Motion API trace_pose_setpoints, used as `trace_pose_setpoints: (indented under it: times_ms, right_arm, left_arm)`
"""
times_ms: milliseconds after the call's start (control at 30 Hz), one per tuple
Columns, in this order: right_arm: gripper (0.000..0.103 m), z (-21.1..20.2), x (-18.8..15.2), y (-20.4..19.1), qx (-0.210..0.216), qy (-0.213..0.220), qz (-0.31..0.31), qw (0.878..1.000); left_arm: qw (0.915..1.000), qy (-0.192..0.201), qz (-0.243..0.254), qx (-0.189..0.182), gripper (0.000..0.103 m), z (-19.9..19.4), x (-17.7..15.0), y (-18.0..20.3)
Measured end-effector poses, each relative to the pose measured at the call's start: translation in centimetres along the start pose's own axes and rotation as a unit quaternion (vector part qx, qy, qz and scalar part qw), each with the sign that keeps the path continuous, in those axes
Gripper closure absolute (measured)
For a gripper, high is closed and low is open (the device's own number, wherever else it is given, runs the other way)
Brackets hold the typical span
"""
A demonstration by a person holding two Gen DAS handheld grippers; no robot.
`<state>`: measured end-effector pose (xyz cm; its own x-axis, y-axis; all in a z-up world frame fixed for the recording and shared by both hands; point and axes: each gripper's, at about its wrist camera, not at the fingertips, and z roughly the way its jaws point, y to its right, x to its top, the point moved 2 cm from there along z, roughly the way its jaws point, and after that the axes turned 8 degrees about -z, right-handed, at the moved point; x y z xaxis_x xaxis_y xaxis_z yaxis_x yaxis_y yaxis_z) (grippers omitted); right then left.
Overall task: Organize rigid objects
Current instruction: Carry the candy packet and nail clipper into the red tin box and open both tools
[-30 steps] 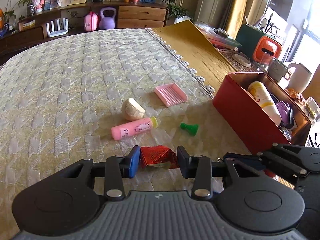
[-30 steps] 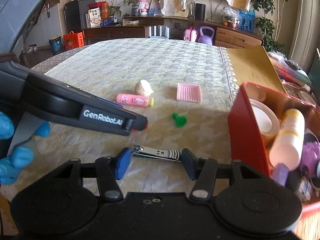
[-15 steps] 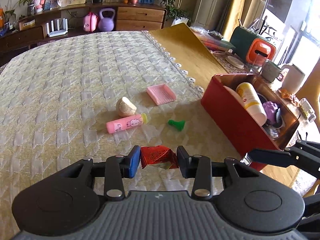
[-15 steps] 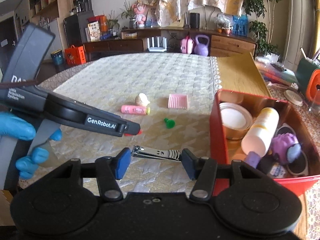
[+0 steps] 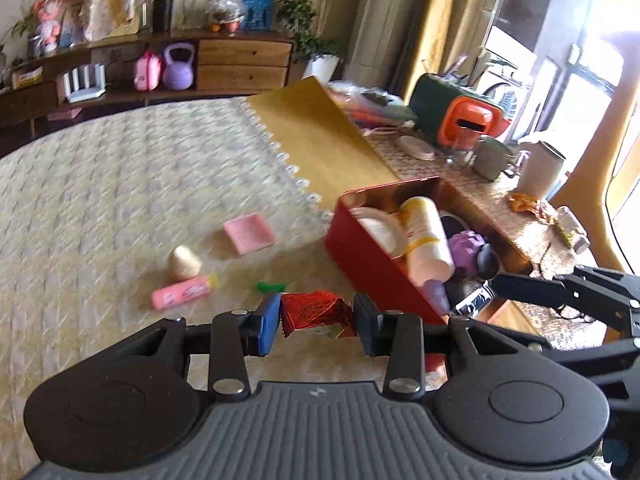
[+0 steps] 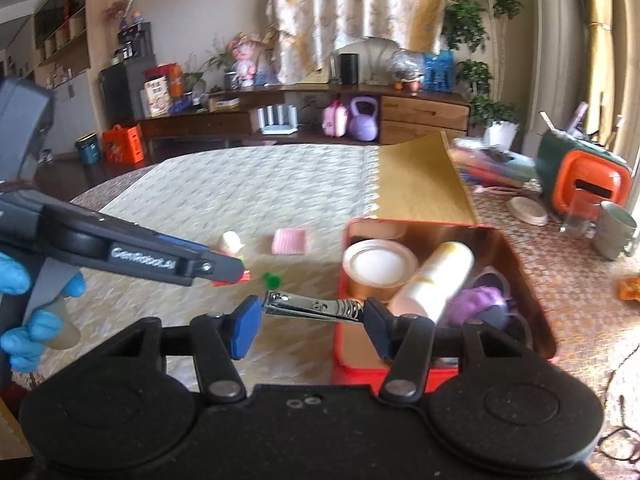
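My left gripper (image 5: 316, 320) is shut on a red foil packet (image 5: 316, 314), held above the tablecloth just left of the red box (image 5: 376, 268). My right gripper (image 6: 312, 320) is shut on a metal nail clipper (image 6: 316, 307), gripped end to end, close to the near left corner of the red box (image 6: 340, 320). That box holds a cream bottle (image 6: 434, 280), a round lidded jar (image 6: 378, 264) and a purple item (image 6: 480, 300). On the cloth lie a pink tube (image 5: 182, 292), a beige shell-like piece (image 5: 183, 262), a pink tray (image 5: 250, 232) and a green piece (image 5: 270, 287).
The left gripper's body (image 6: 140, 256) and a blue-gloved hand (image 6: 16, 280) fill the left of the right wrist view. A gold mat (image 5: 316, 140) lies beyond the box. An orange and green appliance (image 5: 464, 116), a mug (image 5: 490, 156) and a white jug (image 5: 542, 168) stand at the right.
Both grippers have risen and moved right toward the red box, each keeping its object. The box now sits closer and more central in both views.
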<state>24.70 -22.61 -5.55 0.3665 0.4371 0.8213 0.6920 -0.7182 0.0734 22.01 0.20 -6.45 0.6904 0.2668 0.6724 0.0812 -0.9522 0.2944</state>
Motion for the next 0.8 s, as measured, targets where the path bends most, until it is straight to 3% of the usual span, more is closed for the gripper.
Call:
trace_pose_setpoints:
  times_ms: [367, 800]
  right_arm:
    - [0.047, -0.9, -0.8, 6.1, -0.036, -0.026, 0.013, 0.999]
    - [0.047, 0.2, -2.8, 10.0, -0.048, -0.066, -0.009, 0.997]
  left_arm:
    - [0.9984, -0.011, 0.045, -0.032, 0.064, 2.1, 0.6, 6.4]
    - [0.9957, -0.054, 0.07, -0.026, 0.064, 7.1, 0.7, 10.8]
